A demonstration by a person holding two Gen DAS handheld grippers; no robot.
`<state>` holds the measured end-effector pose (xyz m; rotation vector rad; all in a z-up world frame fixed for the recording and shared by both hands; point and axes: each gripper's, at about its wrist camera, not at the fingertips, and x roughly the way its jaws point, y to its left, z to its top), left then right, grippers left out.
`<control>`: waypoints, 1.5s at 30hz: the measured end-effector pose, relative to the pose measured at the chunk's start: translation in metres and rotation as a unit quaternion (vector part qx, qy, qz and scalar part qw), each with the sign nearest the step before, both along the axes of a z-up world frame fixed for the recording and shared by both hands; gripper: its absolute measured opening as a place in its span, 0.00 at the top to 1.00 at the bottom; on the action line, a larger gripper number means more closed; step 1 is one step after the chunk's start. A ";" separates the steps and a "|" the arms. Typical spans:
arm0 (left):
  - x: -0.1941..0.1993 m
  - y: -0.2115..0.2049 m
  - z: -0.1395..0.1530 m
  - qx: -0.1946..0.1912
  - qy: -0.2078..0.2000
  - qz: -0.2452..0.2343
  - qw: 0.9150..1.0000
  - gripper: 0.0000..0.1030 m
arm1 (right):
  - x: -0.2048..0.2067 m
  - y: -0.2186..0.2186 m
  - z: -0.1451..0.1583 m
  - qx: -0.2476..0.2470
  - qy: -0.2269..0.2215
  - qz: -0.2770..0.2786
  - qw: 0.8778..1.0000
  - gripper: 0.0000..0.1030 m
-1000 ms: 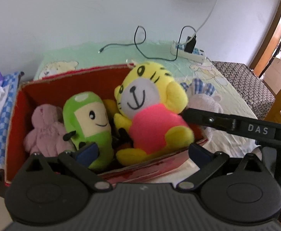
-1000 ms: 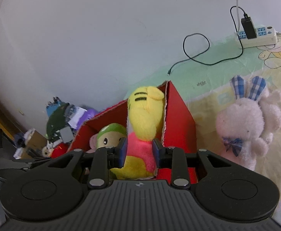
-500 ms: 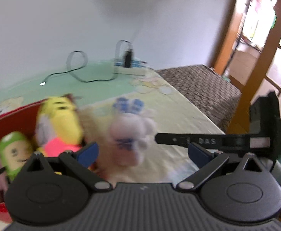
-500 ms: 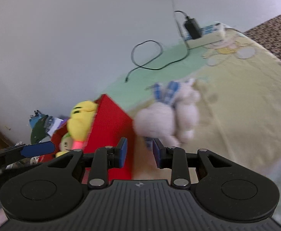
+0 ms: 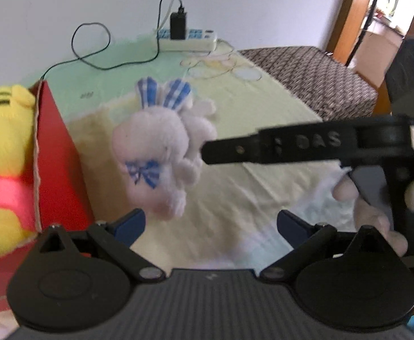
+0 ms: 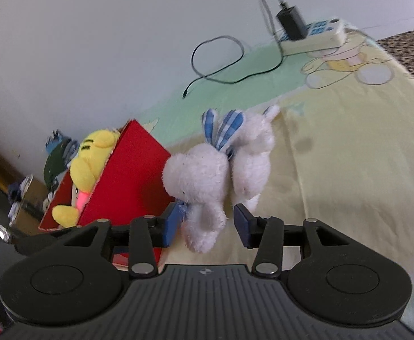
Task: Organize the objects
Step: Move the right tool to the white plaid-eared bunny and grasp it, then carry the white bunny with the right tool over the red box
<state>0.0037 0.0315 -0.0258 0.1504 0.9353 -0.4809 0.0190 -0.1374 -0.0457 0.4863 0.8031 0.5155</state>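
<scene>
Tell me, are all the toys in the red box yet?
Not yet. Done: the yellow tiger toy already sits in the red box. In hand: the right gripper is at the white bunny, which lies on the bed sheet beside the box; its jaws are opening, with the bunny's leg between them. Left: gripping the bunny and putting it in.

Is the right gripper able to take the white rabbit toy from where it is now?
Probably yes: the right gripper is opening, and the white rabbit toy already lies partly between its fingers, with nothing in between.
</scene>
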 end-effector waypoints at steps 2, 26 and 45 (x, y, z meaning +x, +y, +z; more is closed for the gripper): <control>-0.001 0.000 -0.003 0.010 -0.001 0.006 1.000 0.04 | 0.010 0.005 -0.005 -0.001 0.003 0.015 1.000 0.54; 0.007 0.000 -0.001 -0.033 0.037 0.022 0.999 0.04 | 0.029 -0.040 -0.041 0.111 0.087 0.073 0.987 0.69; 0.014 -0.027 -0.035 -0.127 0.122 -0.058 0.983 0.07 | -0.042 -0.074 -0.041 0.108 0.111 0.032 0.987 0.75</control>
